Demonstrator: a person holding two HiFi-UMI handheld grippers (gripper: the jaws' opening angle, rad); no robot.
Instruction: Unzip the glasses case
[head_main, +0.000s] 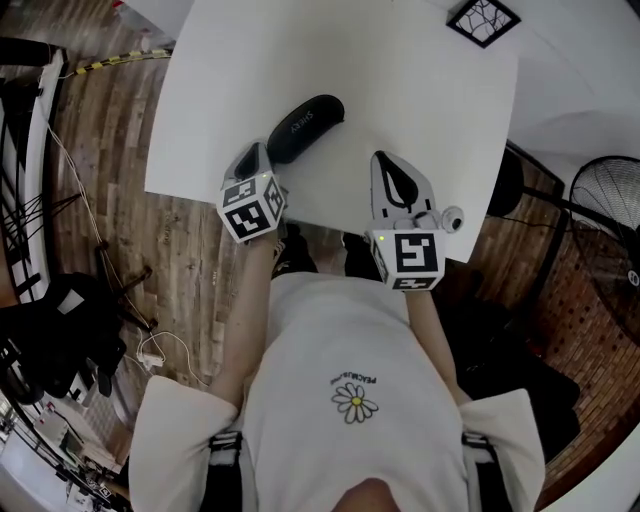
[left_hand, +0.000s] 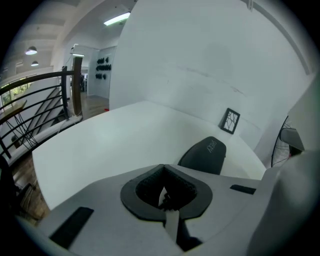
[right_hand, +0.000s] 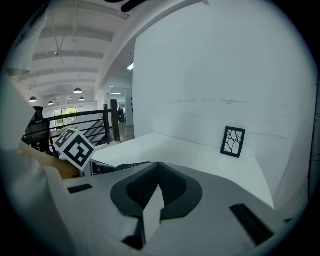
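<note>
Head view: card (head_main: 483, 20) beyond glasses case (head_main: 305, 127)

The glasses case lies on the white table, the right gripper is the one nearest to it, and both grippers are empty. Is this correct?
Not quite: the head view shows the left gripper, not the right gripper, nearest the glasses case. The case does lie on the white table, and both grippers are empty.
</note>
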